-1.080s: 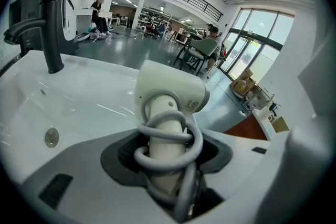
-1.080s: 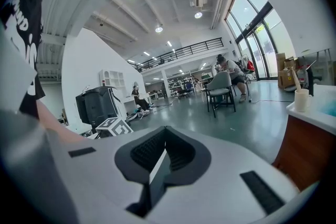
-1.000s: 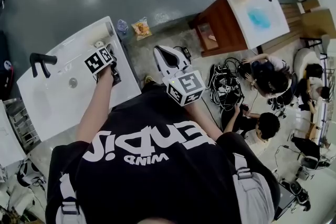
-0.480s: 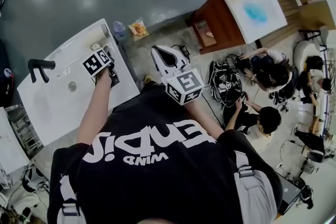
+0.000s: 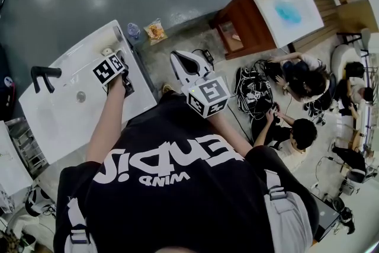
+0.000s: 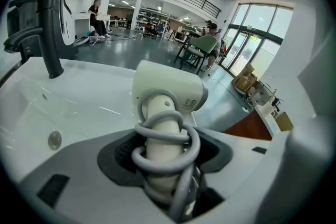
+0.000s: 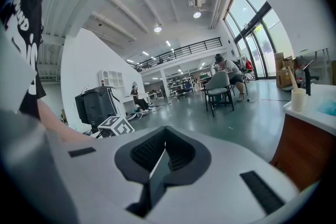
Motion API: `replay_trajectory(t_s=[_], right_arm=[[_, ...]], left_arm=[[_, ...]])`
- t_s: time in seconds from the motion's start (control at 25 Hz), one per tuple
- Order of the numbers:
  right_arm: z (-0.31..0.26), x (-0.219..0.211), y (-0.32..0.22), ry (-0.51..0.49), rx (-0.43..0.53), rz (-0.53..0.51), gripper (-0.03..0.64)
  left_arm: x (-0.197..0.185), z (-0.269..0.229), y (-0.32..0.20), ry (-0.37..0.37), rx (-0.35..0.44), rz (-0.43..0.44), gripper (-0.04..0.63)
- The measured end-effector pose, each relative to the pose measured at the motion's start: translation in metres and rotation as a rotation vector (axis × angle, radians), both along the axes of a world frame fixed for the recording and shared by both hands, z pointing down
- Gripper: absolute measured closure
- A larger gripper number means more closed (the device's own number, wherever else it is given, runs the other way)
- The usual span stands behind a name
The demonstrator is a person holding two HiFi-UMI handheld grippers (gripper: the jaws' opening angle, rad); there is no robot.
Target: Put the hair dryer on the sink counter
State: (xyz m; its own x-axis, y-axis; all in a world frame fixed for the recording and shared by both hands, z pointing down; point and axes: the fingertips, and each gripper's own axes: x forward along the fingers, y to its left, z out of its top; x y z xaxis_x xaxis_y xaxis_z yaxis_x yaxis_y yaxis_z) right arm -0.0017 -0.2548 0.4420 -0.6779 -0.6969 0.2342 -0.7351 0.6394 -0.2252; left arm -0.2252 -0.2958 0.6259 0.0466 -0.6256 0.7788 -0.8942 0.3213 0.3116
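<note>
My left gripper (image 5: 116, 57) is over the right part of the white sink counter (image 5: 65, 112), shut on the handle of a white hair dryer (image 6: 169, 93). A grey cord is wound round that handle. The dryer's head points out over the counter (image 6: 89, 97); whether it touches the surface I cannot tell. In the head view only a small white bit of the dryer (image 5: 108, 51) shows past the marker cube. My right gripper (image 5: 181, 60) hangs to the right of the counter over the floor. Its jaws (image 7: 157, 165) are shut with nothing between them.
A black faucet (image 5: 42, 74) stands at the basin's far left, also seen as the faucet (image 6: 44, 23), with a drain (image 5: 80, 96) beside it. A bottle (image 5: 137, 30) and a snack packet (image 5: 157, 31) lie on the floor. A wooden cabinet (image 5: 251, 26) and seated people (image 5: 302, 89) are at the right.
Almost nothing: the left gripper stays over the counter's right part with the dryer in it, and the right gripper keeps its place.
</note>
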Motion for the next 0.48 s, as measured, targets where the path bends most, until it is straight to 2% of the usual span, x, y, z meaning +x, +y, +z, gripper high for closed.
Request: replay_trajectory(t_s=[0.48], right_arm=[[0.0026,-0.0016,0.0017,-0.004,-0.005,0.001,0.598]], left_arm=[[0.0037,0.0007,-0.0003,-0.025,0.003,0.022,0.289]])
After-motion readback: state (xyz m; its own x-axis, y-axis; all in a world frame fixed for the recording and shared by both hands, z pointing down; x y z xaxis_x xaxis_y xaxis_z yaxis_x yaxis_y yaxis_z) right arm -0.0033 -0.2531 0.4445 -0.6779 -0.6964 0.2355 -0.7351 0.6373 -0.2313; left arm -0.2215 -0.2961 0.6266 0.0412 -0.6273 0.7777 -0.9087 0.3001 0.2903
